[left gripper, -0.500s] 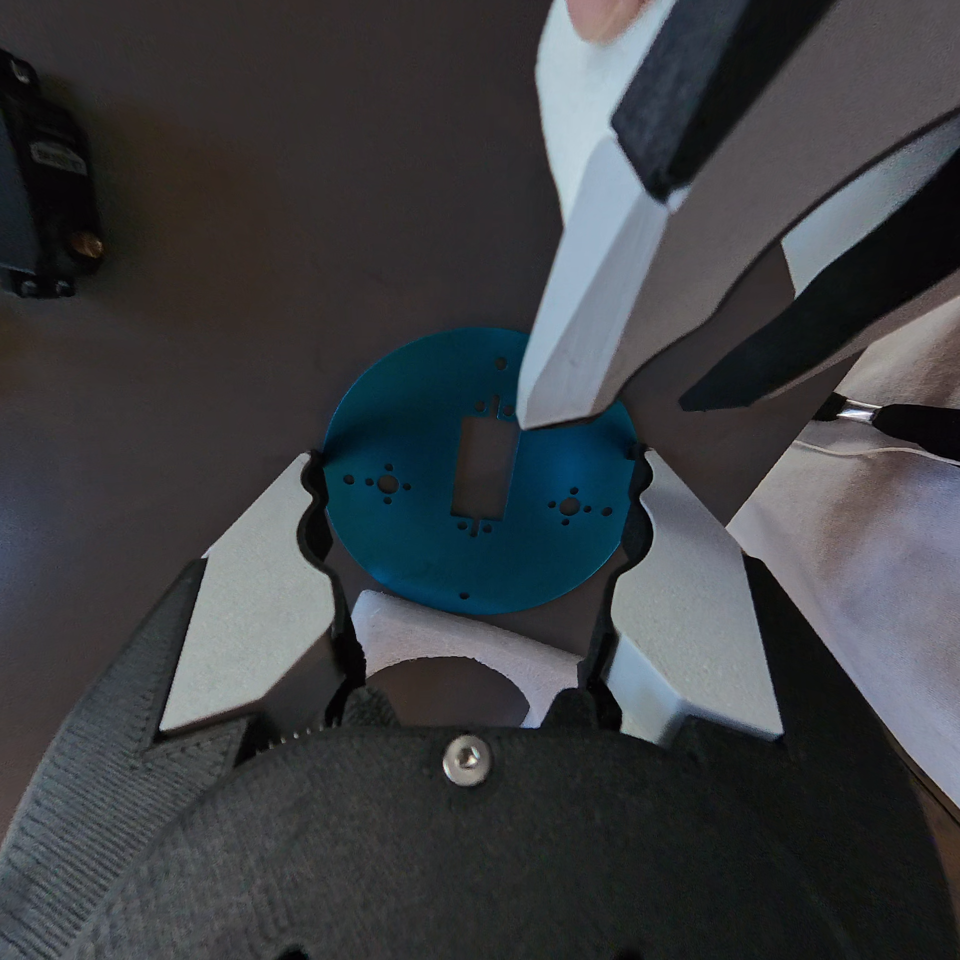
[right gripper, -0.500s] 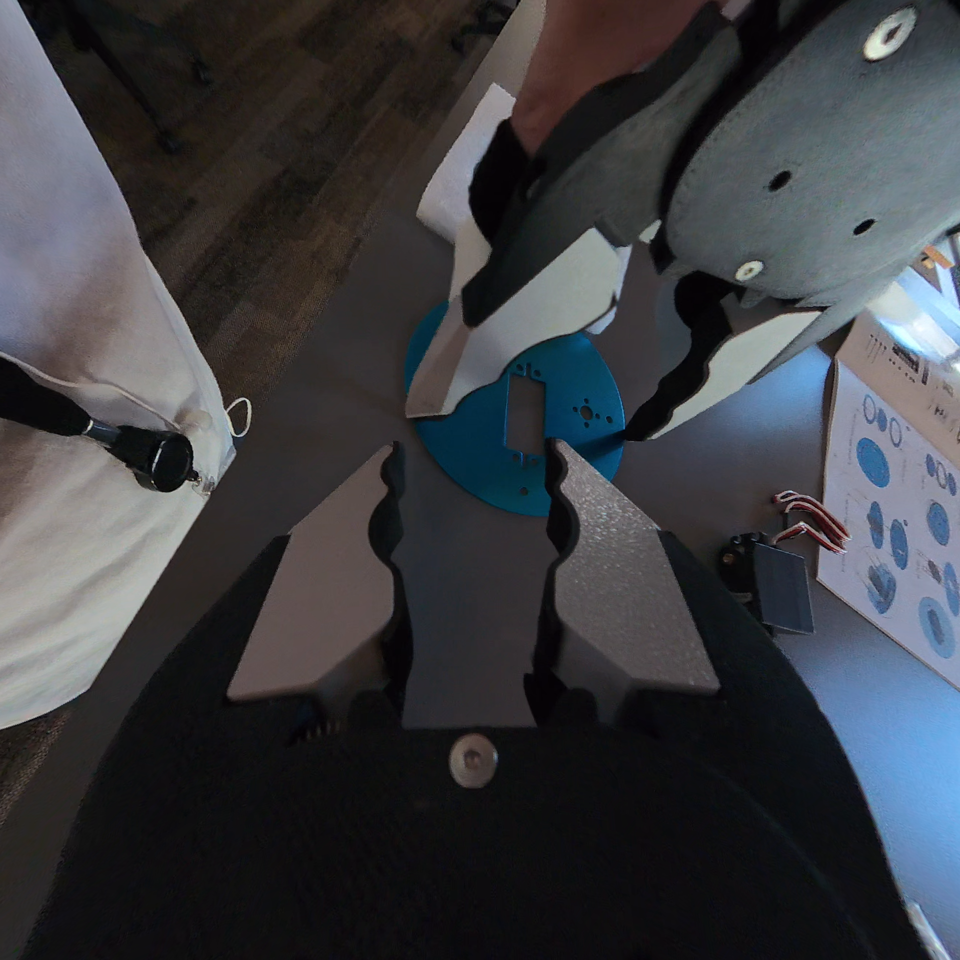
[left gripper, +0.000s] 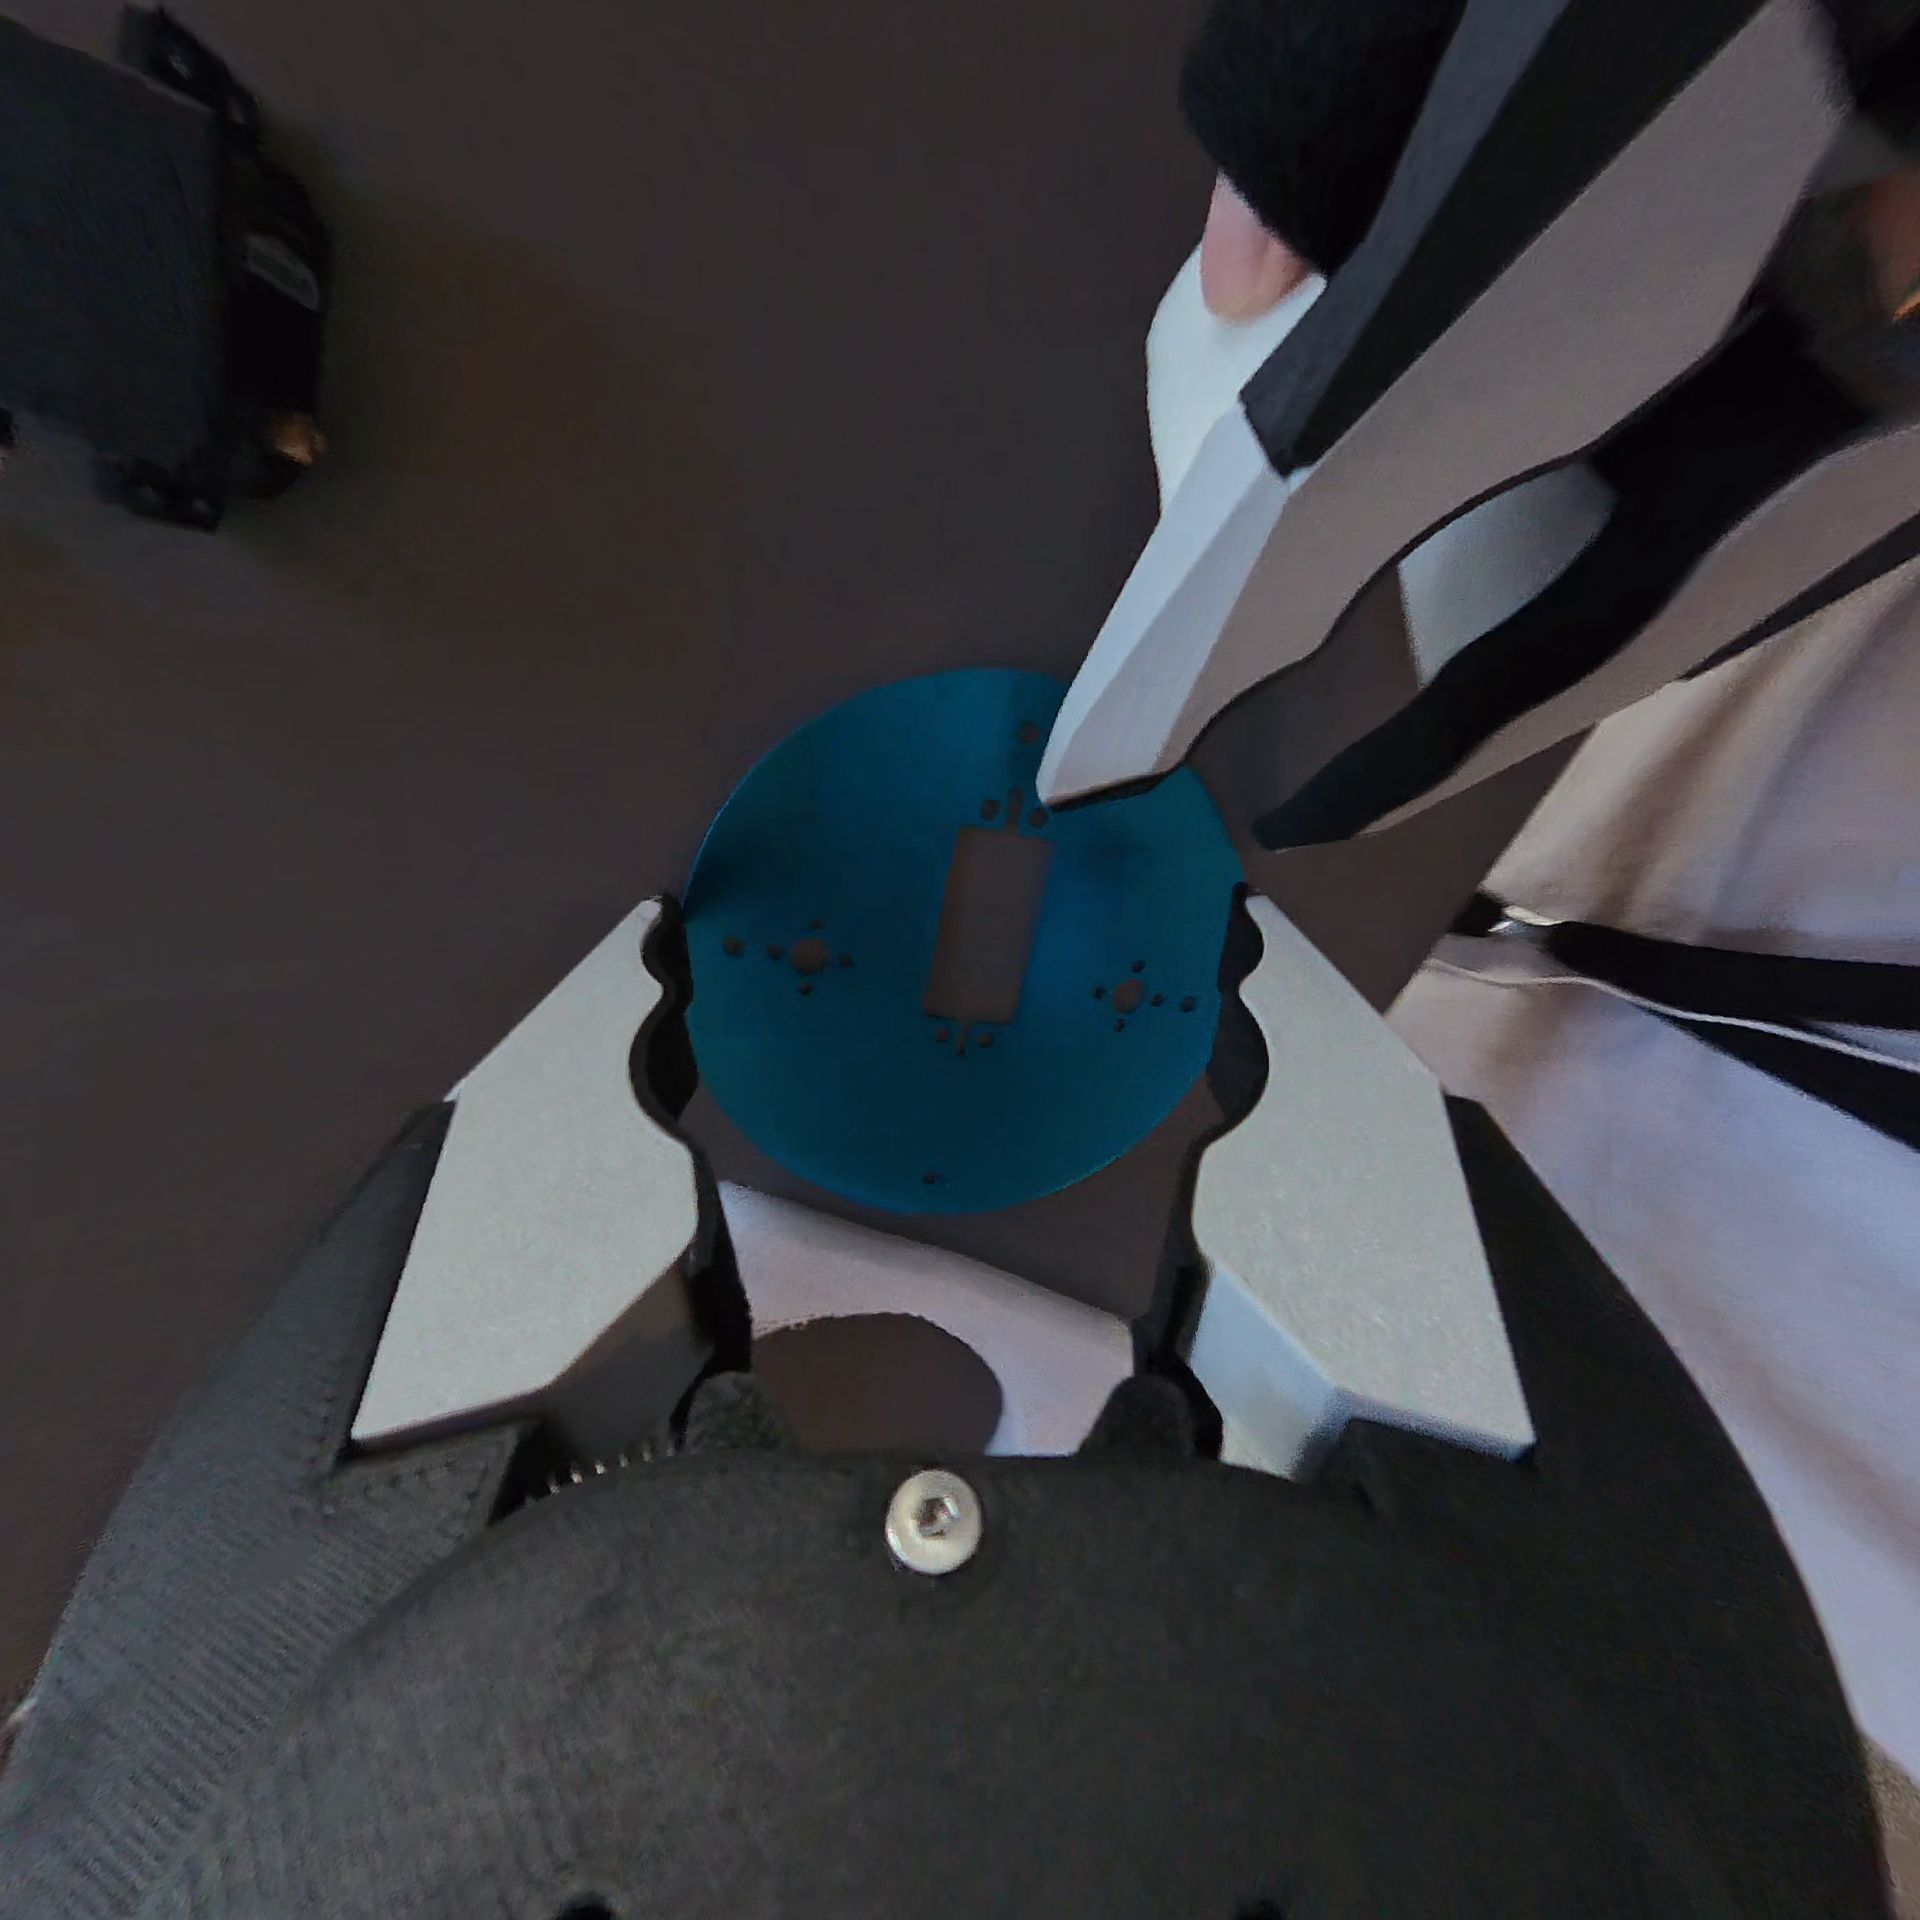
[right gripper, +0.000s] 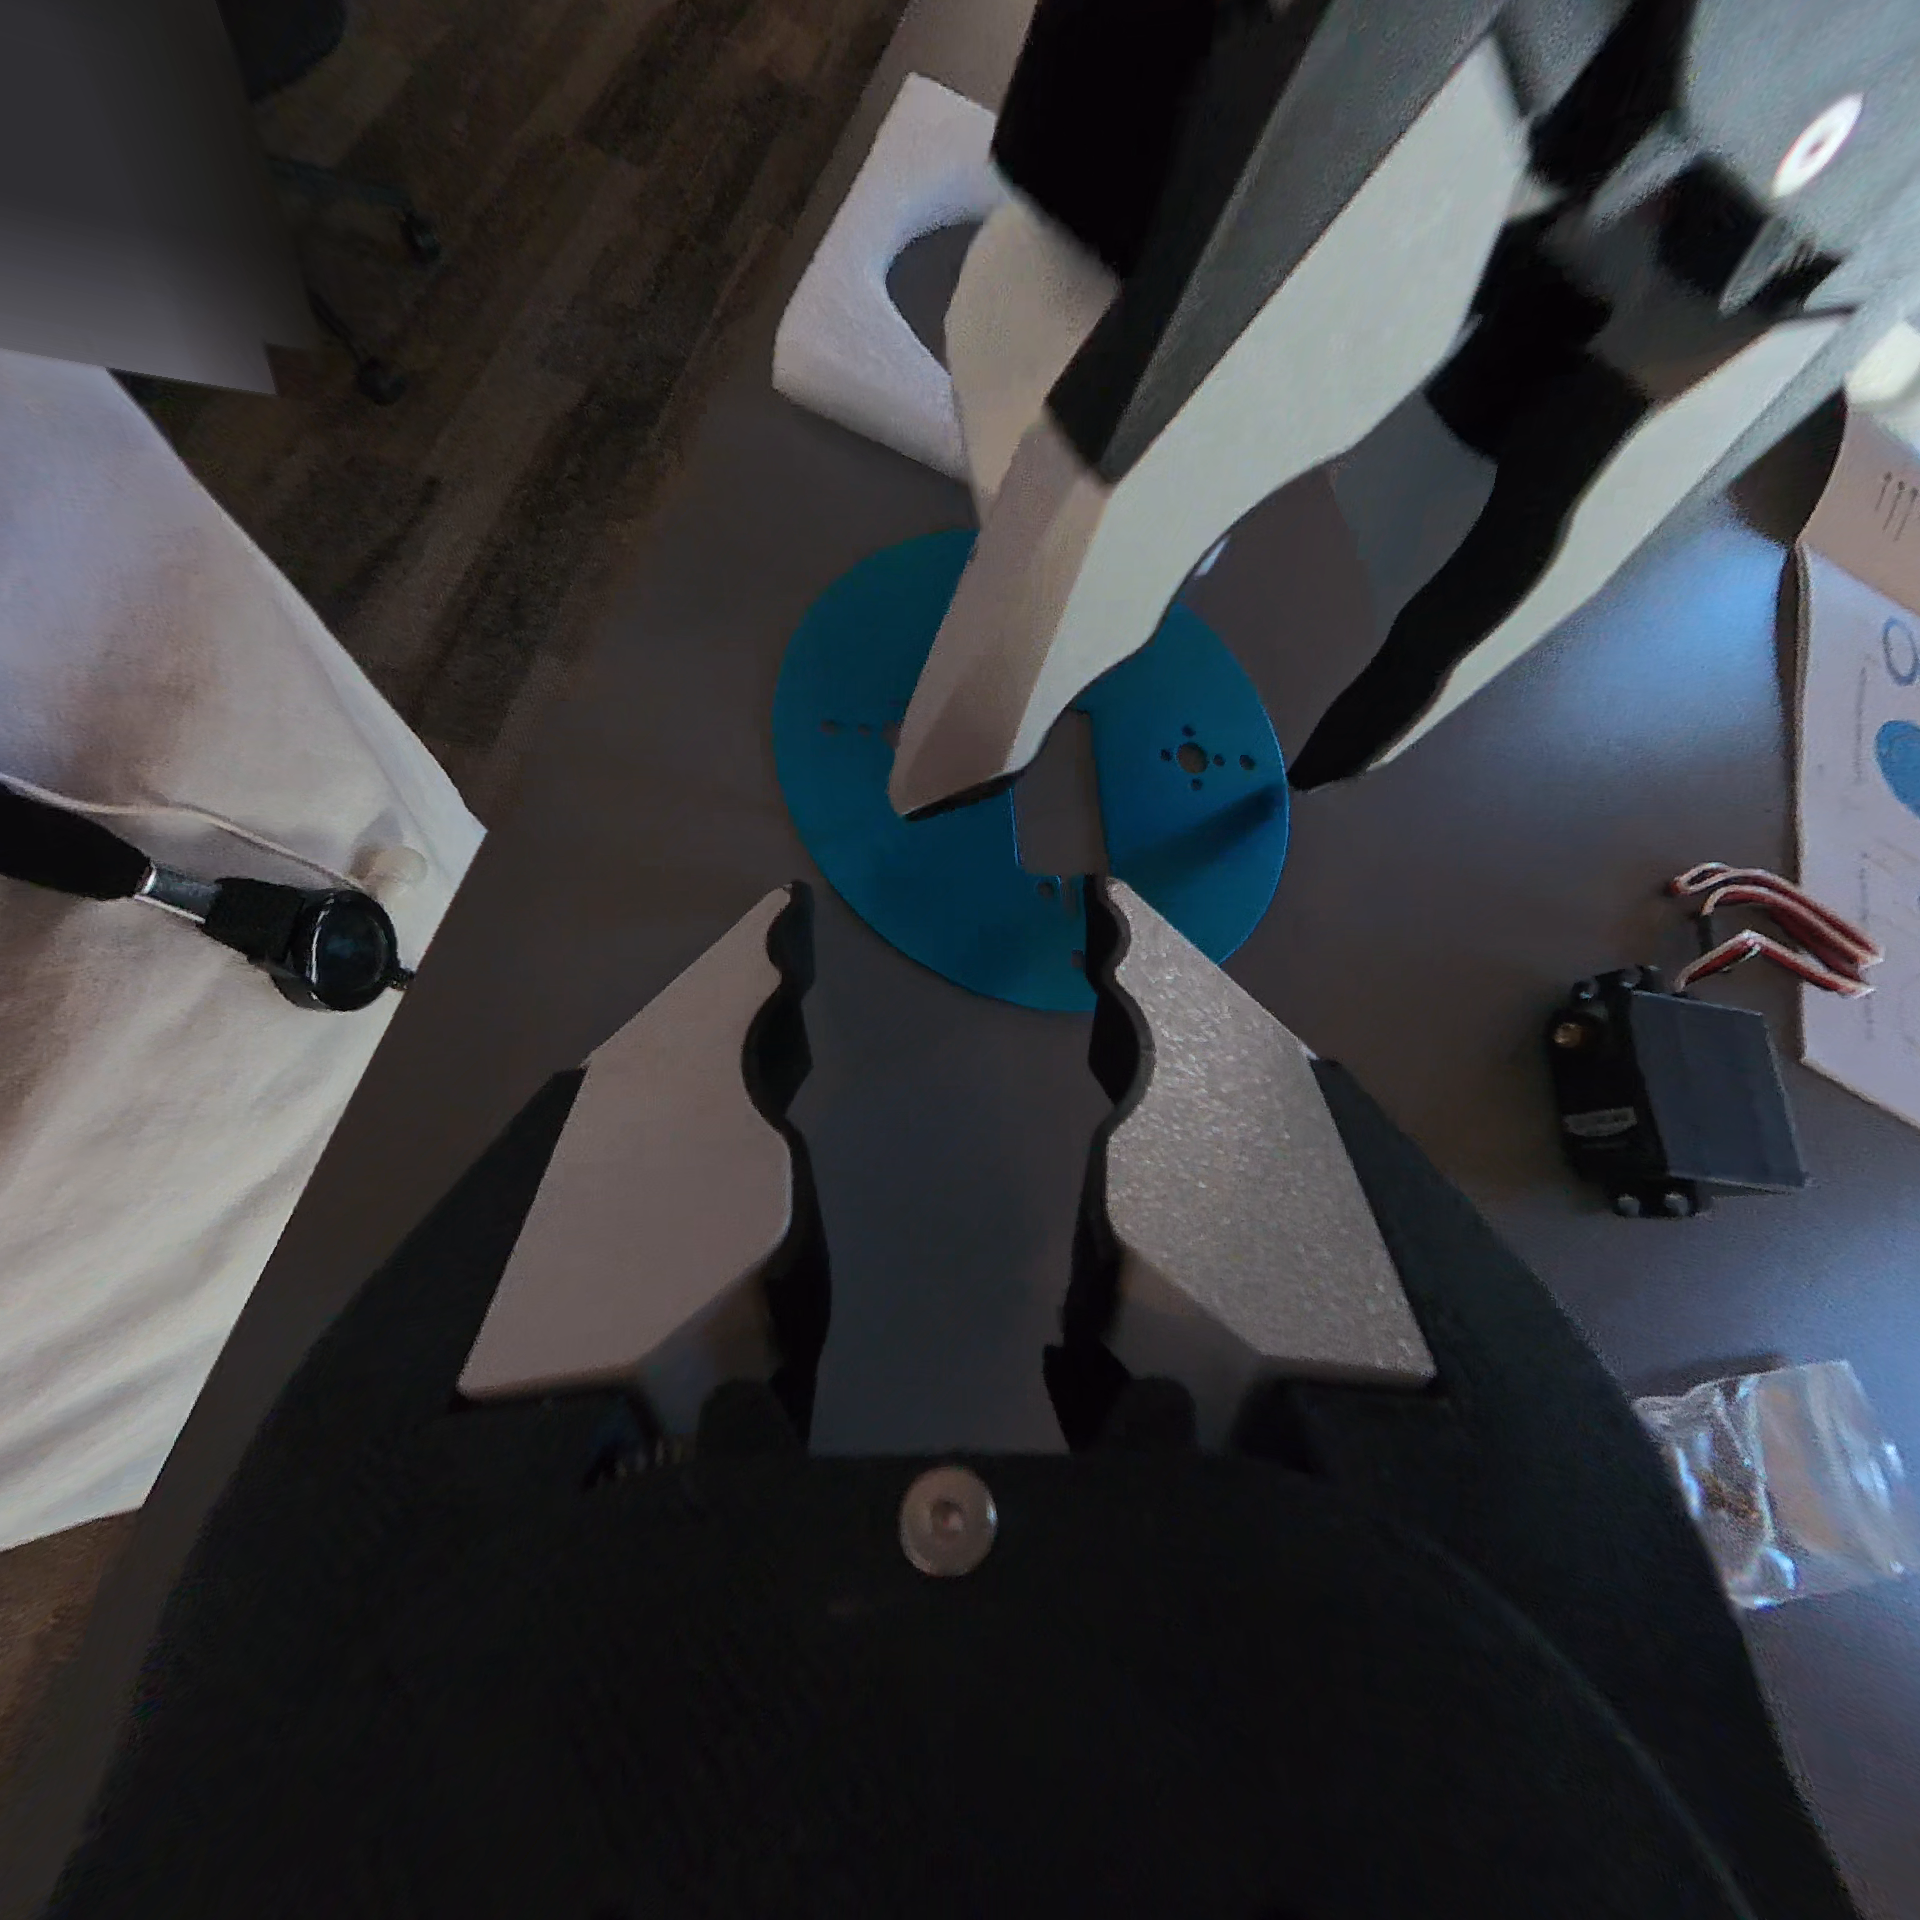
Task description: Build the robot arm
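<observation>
left gripper [left gripper: 956, 914]: jaws wide, empty, straddling the blue round servo plate [left gripper: 883, 1070] lying flat on the grey table [left gripper: 623, 416] near its edge | right gripper [right gripper: 940, 899]: half open, empty, just short of the plate | slot runs away from left gripper.

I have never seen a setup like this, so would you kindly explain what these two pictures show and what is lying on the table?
A person holds two hand-held grippers, each with a camera looking along its fingers. One picture is from the left gripper, the other from the right gripper; each also shows the other gripper farther off.

Both are open and hold nothing. Between them a blue round plate with a rectangular slot lies flat on the dark table; one right finger reaches over the plate's far edge. Whether it touches, I cannot tell.

Also there: a black servo motor with wires, a white foam piece, a printed sheet and a small clear bag.
</observation>
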Motion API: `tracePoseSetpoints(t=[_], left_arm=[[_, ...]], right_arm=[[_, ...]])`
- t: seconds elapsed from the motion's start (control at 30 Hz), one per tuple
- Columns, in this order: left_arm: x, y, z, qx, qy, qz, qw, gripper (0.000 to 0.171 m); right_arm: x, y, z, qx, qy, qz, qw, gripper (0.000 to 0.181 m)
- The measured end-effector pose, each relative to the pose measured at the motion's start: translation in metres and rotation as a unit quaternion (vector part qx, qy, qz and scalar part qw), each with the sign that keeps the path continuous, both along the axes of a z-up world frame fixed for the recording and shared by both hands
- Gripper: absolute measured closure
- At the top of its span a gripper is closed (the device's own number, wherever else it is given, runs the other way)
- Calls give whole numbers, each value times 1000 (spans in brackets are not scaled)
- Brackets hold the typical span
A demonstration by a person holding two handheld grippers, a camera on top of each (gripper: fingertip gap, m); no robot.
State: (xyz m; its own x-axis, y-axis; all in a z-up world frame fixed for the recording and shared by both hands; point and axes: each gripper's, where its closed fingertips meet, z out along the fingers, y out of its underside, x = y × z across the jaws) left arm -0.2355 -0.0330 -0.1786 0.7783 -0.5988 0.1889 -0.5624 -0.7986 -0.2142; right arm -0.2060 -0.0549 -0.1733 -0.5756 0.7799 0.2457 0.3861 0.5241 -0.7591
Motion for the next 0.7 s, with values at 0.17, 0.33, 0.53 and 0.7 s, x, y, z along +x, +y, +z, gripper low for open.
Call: tracePoseSetpoints(t=[0.17,0.33,0.53,0.7], left_arm=[[-27,6,11,-32,-55,81,995,85],[-40,-1,16,-95,-126,151,976,99],[-87,-25,45,24,-69,181,981,101],[-67,-74,62,75,-198,252,944,132]], right_arm=[[-5,6,-1,-51,-28,-47,997,124],[-4,10,-5,-91,-63,-73,991,115],[-2,12,-5,-145,-94,-73,982,111],[-4,16,-6,-137,-94,-64,984,116]])
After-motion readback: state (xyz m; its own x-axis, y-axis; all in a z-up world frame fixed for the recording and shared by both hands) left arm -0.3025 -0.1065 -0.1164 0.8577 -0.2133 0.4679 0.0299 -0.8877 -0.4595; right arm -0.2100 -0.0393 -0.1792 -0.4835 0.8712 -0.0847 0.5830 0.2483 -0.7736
